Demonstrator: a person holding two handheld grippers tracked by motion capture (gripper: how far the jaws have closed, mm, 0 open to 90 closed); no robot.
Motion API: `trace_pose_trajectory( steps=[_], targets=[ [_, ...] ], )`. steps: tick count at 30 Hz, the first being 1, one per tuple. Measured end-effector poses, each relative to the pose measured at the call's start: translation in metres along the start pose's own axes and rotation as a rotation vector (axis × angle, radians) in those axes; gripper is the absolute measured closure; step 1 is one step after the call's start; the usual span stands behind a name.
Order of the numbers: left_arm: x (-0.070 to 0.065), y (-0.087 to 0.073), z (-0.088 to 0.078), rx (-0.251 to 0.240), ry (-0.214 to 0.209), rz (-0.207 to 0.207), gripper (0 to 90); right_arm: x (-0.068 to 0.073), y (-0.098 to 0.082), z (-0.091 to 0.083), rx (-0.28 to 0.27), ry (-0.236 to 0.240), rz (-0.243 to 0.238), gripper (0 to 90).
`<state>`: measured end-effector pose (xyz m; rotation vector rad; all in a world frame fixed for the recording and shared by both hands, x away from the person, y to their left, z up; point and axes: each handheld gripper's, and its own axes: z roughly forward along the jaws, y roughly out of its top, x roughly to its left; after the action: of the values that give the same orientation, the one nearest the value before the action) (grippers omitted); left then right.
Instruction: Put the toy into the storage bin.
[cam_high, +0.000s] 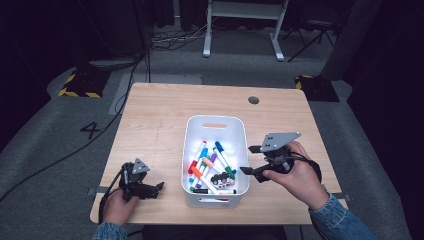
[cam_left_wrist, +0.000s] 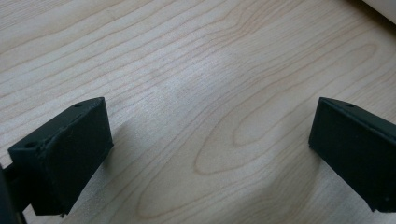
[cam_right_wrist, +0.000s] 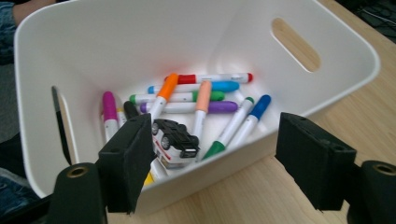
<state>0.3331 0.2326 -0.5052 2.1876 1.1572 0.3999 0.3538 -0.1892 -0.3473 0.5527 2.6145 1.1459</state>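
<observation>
A white bin stands at the middle of the wooden table. Inside it lie several coloured markers and a small black-and-white toy car. My right gripper hovers just right of the bin, pointing toward it, jaws open and empty. In the right gripper view the bin's wall faces me, with the markers and the car on its floor beyond my right gripper. My left gripper rests low at the table's front left, open. The left gripper has bare wood between its jaws.
A round dark grommet sits near the table's far right edge. Bare wood lies left of and behind the bin. On the floor beyond the table are cables and a white desk frame.
</observation>
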Motion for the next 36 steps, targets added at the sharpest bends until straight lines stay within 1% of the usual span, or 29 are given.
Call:
trace_pose_trajectory(
  steps=[1, 2, 3, 5, 7, 8, 10, 11, 13, 14, 15, 16, 17, 19, 20, 22, 26, 28, 33, 34, 35, 36],
  targets=[
    [0.000, 0.000, 0.000, 0.000, 0.000, 0.000, 0.0, -0.005, -0.006, -0.005, -0.016, -0.024, 0.028, 28.3],
    [0.000, 0.000, 0.000, 0.000, 0.000, 0.000, 0.0, -0.005, -0.006, -0.005, -0.016, -0.024, 0.028, 28.3],
    [0.000, 0.000, 0.000, 0.000, -0.001, 0.000, 0.0, -0.010, -0.012, -0.011, -0.032, -0.053, 0.049, 28.6],
    [0.000, 0.000, 0.001, -0.007, 0.003, -0.003, 0.0, -0.014, -0.017, -0.015, -0.041, -0.065, 0.069, 28.6],
    [0.000, 0.001, 0.001, -0.007, 0.005, -0.003, 0.0, -0.019, -0.024, -0.019, -0.037, -0.081, 0.082, 28.6],
    [0.000, 0.001, 0.001, -0.007, 0.005, -0.003, 0.0, -0.019, -0.024, -0.019, -0.037, -0.081, 0.082, 28.6],
    [0.000, 0.001, 0.001, -0.007, 0.005, -0.003, 0.0, -0.022, -0.031, -0.022, -0.035, -0.095, 0.102, 28.6],
    [0.000, 0.001, 0.001, -0.006, 0.004, -0.003, 0.0, -0.027, -0.038, -0.025, -0.027, -0.114, 0.130, 28.6],
    [0.000, 0.001, 0.001, -0.007, 0.006, -0.002, 0.0, -0.029, -0.041, -0.026, -0.024, -0.118, 0.130, 28.7],
    [0.000, 0.001, 0.001, -0.005, 0.002, -0.001, 0.0, -0.031, -0.045, -0.027, -0.019, -0.124, 0.138, 28.7],
    [0.000, 0.001, 0.001, -0.006, 0.003, -0.001, 0.0, -0.035, -0.052, -0.030, -0.011, -0.137, 0.159, 28.7],
    [0.000, 0.001, 0.001, -0.006, 0.003, -0.001, 0.0, -0.035, -0.052, -0.030, -0.011, -0.137, 0.159, 28.7],
    [0.000, 0.001, 0.001, -0.005, 0.002, -0.001, 0.0, -0.040, -0.059, -0.033, -0.001, -0.150, 0.173, 28.7],
    [0.000, 0.001, 0.001, -0.006, 0.002, -0.001, 0.0, -0.043, -0.066, -0.035, 0.004, -0.164, 0.192, 28.8],
    [0.000, 0.001, 0.001, -0.005, 0.002, -0.001, 0.0, -0.045, -0.070, -0.036, 0.008, -0.174, 0.209, 28.7],
    [0.000, 0.001, 0.001, -0.005, 0.003, -0.001, 0.0, -0.050, -0.078, -0.037, 0.026, -0.186, 0.232, 29.0],
    [0.000, 0.001, 0.001, -0.005, 0.002, -0.001, 0.0, -0.056, -0.094, -0.037, 0.045, -0.200, 0.286, 29.0],
    [0.000, 0.001, 0.001, -0.005, 0.002, -0.001, 0.0, -0.060, -0.105, -0.036, 0.067, -0.213, 0.298, 29.0],
    [0.000, 0.001, 0.001, -0.005, 0.002, -0.001, 0.0, -0.068, -0.126, -0.034, 0.104, -0.234, 0.364, 29.0],
    [0.000, 0.001, 0.001, -0.005, 0.002, -0.001, 0.0, -0.068, -0.126, -0.034, 0.104, -0.234, 0.364, 29.0],
    [0.000, 0.001, 0.001, -0.005, 0.001, -0.001, 0.0, -0.071, -0.134, -0.032, 0.114, -0.239, 0.382, 29.0],
    [0.000, 0.001, 0.001, -0.005, 0.001, -0.001, 0.0, -0.073, -0.138, -0.032, 0.124, -0.243, 0.386, 29.0]
  ],
)
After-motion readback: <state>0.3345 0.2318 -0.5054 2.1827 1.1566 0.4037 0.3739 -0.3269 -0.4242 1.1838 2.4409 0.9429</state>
